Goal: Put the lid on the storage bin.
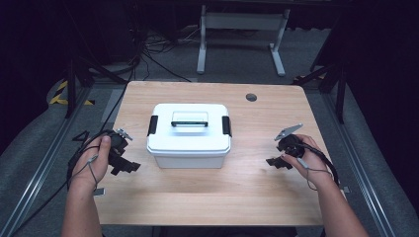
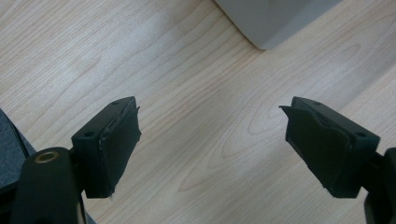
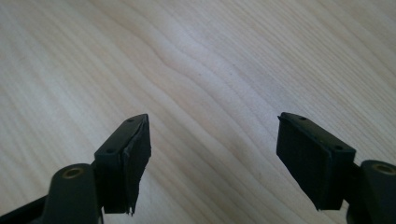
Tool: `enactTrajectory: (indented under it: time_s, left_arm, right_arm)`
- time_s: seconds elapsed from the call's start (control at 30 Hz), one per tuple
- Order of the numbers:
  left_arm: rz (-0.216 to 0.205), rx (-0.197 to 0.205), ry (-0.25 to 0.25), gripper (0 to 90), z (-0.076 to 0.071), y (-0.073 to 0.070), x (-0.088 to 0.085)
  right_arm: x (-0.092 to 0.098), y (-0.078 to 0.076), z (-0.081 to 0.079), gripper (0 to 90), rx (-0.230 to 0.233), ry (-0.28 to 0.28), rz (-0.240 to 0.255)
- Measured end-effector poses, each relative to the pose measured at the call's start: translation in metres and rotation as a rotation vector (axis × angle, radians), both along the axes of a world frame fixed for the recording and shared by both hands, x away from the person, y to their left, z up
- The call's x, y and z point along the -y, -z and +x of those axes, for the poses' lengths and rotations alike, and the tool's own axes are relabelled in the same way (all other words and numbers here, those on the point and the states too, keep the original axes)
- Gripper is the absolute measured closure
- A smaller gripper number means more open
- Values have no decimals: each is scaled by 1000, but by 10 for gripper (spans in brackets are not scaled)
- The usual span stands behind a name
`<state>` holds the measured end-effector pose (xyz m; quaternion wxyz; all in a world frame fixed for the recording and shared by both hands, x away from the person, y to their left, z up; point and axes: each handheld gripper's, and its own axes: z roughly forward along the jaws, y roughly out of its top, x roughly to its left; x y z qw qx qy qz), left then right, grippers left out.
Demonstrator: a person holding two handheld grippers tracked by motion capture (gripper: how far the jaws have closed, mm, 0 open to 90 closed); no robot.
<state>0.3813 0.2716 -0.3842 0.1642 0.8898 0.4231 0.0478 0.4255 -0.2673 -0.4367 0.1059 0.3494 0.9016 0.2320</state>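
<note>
I see a wooden table (image 1: 207,197) from above, and a white box (image 1: 189,134) sits near the middle of it. The box has its lid on. The lid has a handle (image 1: 189,121) on top and a black clip (image 1: 152,125) on each short side. A small dark round hole (image 1: 251,97) is in the table top, near the far edge and to the right of the box.

My left hand (image 1: 94,160) comes in from the bottom and holds the left gripper (image 1: 124,167). It is just beside the left side of the box, but it does not touch the box. In the left gripper view the left gripper (image 2: 210,140) has its two black jaws wide apart, and nothing is between them. I see bare wood under them. A grey-white corner of the box (image 2: 275,18) pokes in at the top of that view.

My right hand (image 1: 305,153) holds the right gripper (image 1: 274,162) on the other side. It is farther from the box than the left one is, with bare table between them. A grey plate (image 1: 288,131) sticks up on top of it. In the right gripper view the right gripper (image 3: 212,149) also has its jaws wide apart with nothing in them, and I see wood grain below.

Black cables (image 1: 81,163) trail back from both grippers along my arms. Past the far edge of the table there is a grey floor (image 1: 232,59), the white legs of a stand (image 1: 242,29) and more cables lying about
</note>
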Motion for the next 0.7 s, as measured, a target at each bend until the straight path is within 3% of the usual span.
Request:
enactTrajectory:
  time_s: [0.1,0.13,0.27,0.33,0.5,0.7]
  left_arm:
    - [8,-13,4,183,1,2,1]
    - [12,-18,3,183,2,3,1]
    - [13,-23,9,183,3,4,2]
    - [9,-23,6,183,4,4,3]
    - [12,-29,9,183,5,5,4]
    - [13,-29,8,183,5,6,4]
  right_arm:
    - [1,6,1,272,21,35,29]
    - [4,14,4,274,46,58,51]
    - [9,23,7,276,63,77,79]
    - [12,29,9,273,48,73,97]
    - [20,34,12,254,79,79,139]
    - [23,37,14,192,103,58,147]
